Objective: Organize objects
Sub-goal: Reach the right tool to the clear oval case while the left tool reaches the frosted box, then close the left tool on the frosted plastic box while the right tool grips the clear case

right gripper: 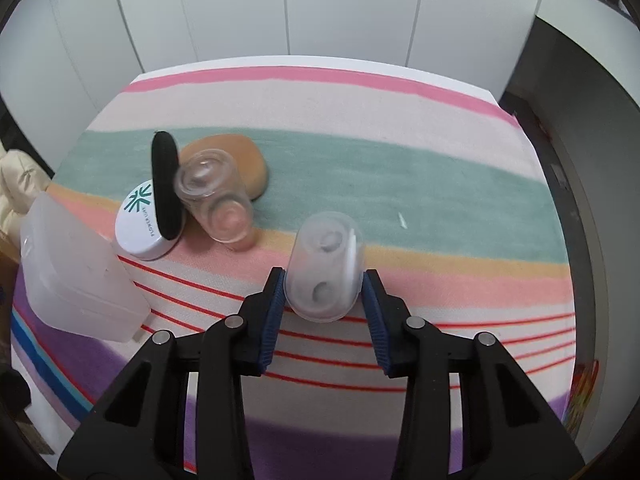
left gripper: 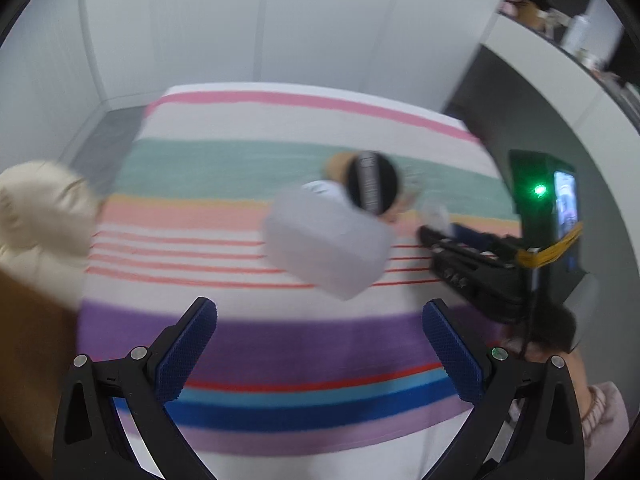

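Note:
My right gripper (right gripper: pixel 324 280) is shut on a small clear plastic jar (right gripper: pixel 326 272) just above the striped cloth. A second clear jar (right gripper: pixel 216 200) lies on its side by a tan oval piece (right gripper: pixel 236 160), a black disc (right gripper: pixel 164 188) on edge and a white oval case (right gripper: pixel 140 224). A translucent white box (right gripper: pixel 76 272) sits at the left. In the blurred left wrist view my left gripper (left gripper: pixel 320 348) is open and empty above the cloth, near the white box (left gripper: pixel 328 244) and black disc (left gripper: pixel 372 188). The right gripper's body (left gripper: pixel 500 268) shows at the right.
The striped cloth (right gripper: pixel 400 168) covers a table that ends at white panels behind. A cream cushion (left gripper: pixel 36 216) sits at the left edge. A dark gap and a white counter (left gripper: pixel 560 80) lie to the right.

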`<state>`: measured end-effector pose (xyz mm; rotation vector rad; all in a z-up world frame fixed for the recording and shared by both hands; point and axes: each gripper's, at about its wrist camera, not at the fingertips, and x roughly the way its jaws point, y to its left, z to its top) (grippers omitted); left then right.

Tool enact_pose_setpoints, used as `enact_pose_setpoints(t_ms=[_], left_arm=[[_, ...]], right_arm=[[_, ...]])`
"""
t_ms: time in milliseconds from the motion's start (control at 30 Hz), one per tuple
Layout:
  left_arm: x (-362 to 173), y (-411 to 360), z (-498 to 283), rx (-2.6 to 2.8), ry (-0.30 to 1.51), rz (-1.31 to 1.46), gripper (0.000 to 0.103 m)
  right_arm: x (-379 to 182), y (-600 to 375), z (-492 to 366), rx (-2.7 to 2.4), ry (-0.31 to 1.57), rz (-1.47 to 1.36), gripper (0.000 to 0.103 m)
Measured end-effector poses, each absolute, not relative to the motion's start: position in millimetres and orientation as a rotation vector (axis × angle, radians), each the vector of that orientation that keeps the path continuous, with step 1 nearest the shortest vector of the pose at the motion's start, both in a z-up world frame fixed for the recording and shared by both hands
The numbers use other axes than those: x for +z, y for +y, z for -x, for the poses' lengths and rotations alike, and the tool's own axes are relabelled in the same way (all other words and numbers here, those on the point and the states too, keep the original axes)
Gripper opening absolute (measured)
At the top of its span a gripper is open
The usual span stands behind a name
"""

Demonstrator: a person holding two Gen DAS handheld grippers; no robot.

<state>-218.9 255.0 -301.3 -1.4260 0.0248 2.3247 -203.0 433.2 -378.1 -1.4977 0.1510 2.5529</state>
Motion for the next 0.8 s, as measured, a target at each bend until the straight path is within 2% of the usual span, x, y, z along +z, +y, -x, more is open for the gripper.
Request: enact_pose_setpoints(t_ms=[167,300,333,367,467,567,667,800], left_arm=[[-312.4,275.4,241.7,2.269,0.105,1.407,0.103],[-327.2,288.0,257.0,2.264,0.162,1.379,0.102],[-329.9,290.3,258.1,2.279,0.178,1.372,0.099],[-333.1,292.8,260.2,2.302,0.191,1.352,0.087],[-337.6,299.1,261.6,2.349,0.24,1.332,0.062],[-337.6,305.8,258.9,2.39,0.309,1.302,0.048],[-336.8,304.0,257.4,2.379,0.308,1.313,0.038],[-335.8,297.6,258.3,2.376,0.267,1.333,0.035]], right_arm=[[-374.8,445.3,192.7,2.593,0.267,1.495,0.04],[-374.8,446.5,185.0,2.607,0.27,1.514,0.04],[-375.3,447.3,184.3,2.607,0.265,1.519,0.04],[-375.5,446.0,183.3,2.608,0.256,1.523,0.04],[-375.2,443.6,178.3,2.616,0.224,1.53,0.04],[-376.3,441.3,176.6,2.621,0.202,1.53,0.04],[-377.1,441.4,174.7,2.622,0.201,1.53,0.04],[-378.0,442.3,174.4,2.624,0.209,1.529,0.04]])
